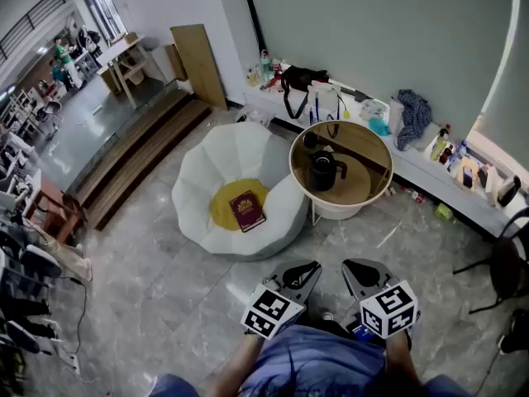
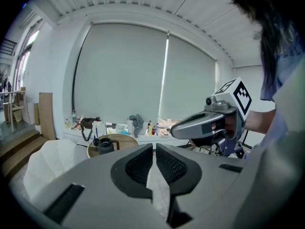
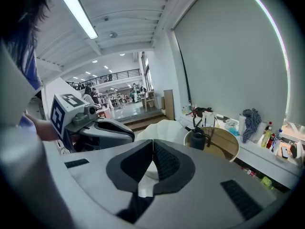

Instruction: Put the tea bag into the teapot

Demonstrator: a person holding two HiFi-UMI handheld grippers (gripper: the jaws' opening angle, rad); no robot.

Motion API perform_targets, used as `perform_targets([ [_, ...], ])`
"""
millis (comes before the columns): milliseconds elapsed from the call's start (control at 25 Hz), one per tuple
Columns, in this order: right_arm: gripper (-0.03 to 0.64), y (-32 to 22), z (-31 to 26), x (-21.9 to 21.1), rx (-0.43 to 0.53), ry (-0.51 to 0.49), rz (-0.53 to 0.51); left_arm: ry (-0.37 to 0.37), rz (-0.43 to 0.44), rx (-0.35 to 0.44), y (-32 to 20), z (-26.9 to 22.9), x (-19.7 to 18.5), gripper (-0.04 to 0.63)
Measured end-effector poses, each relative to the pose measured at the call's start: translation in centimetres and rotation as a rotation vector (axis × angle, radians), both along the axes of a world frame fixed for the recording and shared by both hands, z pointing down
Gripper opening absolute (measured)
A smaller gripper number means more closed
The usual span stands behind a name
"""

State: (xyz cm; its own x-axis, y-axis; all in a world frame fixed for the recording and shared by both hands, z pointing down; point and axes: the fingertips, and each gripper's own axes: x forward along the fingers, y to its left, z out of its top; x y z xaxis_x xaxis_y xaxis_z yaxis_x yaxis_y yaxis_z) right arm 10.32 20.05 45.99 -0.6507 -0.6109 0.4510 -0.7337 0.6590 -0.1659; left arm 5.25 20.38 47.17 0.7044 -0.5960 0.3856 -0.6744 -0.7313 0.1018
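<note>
A black teapot (image 1: 322,170) stands on the wooden top of a round white-rimmed table (image 1: 368,190) ahead of me. I cannot make out a tea bag in any view. Both grippers are held close to my body, well short of the table. My left gripper (image 1: 302,273) and right gripper (image 1: 358,273) sit side by side, jaws together with nothing between them. The left gripper view shows its own jaws (image 2: 154,147) with the teapot (image 2: 105,146) far off, and the right gripper (image 2: 175,130) beside it. Past its own jaws (image 3: 153,142), the right gripper view shows the teapot (image 3: 198,140).
A white petal-shaped seat (image 1: 207,180) with a yellow cushion and a red book (image 1: 246,209) stands left of the table. A cluttered low ledge (image 1: 430,172) runs along the wall behind. Wooden steps (image 1: 140,168) lie at the left, and a black chair (image 1: 508,263) at the right.
</note>
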Motion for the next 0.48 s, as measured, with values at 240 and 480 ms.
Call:
perform_targets([
  [240,0.018,0.87,-0.45,0.08,0.016,0.009,0.001,0.004,-0.001,0.012,0.87,-0.46,-0.08,0.029],
  [480,0.018,1.02,-0.52,0.39,0.026,0.015,0.004,0.004,-0.008,0.025,1.02,-0.69,-0.19,0.029],
])
